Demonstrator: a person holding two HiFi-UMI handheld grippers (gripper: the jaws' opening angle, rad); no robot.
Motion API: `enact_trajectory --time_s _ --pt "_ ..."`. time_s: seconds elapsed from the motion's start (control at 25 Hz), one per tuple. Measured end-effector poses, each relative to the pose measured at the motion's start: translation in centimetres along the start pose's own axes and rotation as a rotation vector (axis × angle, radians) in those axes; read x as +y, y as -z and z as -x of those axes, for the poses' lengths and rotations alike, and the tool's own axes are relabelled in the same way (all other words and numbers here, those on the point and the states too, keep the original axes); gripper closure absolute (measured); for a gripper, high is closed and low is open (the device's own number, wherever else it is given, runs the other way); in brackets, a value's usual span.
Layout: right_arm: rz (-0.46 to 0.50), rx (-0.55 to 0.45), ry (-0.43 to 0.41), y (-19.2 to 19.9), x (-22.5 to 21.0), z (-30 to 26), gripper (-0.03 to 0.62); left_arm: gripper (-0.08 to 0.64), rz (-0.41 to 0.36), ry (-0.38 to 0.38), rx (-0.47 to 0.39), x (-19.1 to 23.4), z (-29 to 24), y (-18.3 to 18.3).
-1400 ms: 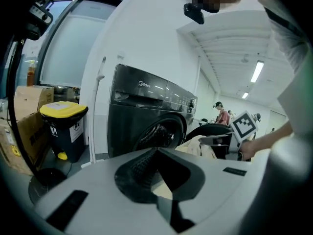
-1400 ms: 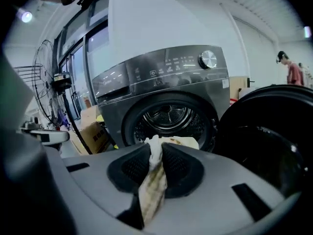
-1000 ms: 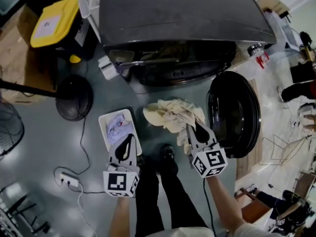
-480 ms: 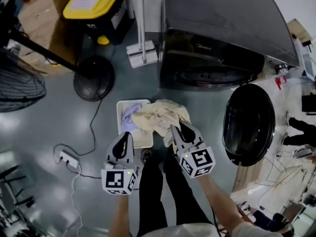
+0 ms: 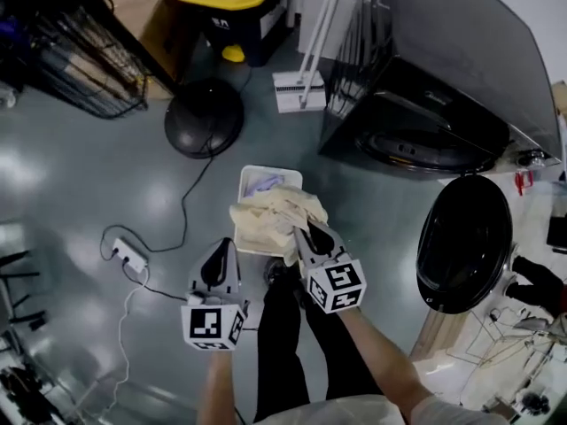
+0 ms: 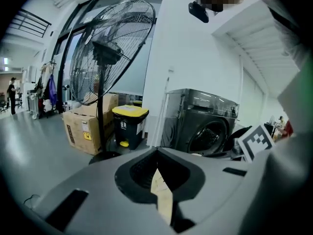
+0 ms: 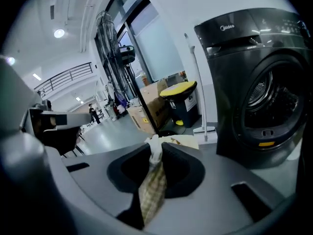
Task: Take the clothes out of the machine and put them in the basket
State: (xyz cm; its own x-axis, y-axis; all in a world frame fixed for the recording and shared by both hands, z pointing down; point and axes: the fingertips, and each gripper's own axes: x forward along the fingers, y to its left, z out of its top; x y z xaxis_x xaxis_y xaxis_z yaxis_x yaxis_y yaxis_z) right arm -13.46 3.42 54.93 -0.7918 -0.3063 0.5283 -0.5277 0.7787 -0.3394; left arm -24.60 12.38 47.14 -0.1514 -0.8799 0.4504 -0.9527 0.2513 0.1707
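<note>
The cream cloth hangs bunched over the near part of the white basket on the floor, where a pale lilac garment lies. My right gripper is shut on the cloth's near edge. In the right gripper view a checked fold of the cloth is pinched between the jaws of that gripper. My left gripper hovers left of the basket, its jaws together, with nothing hanging from it. The dark washing machine stands at the upper right, its round door swung open.
A yellow-lidded bin and a fan's round base stand beyond the basket. A power strip and its cable lie on the floor to the left. The person's legs are just below the basket. The tall fan and cardboard boxes stand further left.
Both grippers have swung left, away from the machine's front. The right one has carried the cream cloth from beside the basket to over it.
</note>
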Motion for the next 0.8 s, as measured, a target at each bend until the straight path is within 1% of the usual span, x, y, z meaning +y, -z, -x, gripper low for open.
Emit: enact_trajectory --time_s 0.24,0.52,0.64,0.8 --pt "-0.035 0.095 0.009 4.6 1.2 -4.5 0.517 0.541 0.01 -0.022 0.003 1.2 2.1 1.3" --pt "-0.07 0.22 0.062 12.2 -0.8 -10.0 0.517 0.541 -0.026 -0.018 0.002 2.2 2.0 3.1" --pt "-0.079 0.257 0.079 15.4 -2.1 -12.5 0.517 0.541 -0.039 -0.012 0.002 2.7 0.9 4.5" --pt "-0.082 0.289 0.076 20.0 -3.4 -15.4 0.515 0.541 -0.054 -0.006 0.013 3.1 -0.6 8.1"
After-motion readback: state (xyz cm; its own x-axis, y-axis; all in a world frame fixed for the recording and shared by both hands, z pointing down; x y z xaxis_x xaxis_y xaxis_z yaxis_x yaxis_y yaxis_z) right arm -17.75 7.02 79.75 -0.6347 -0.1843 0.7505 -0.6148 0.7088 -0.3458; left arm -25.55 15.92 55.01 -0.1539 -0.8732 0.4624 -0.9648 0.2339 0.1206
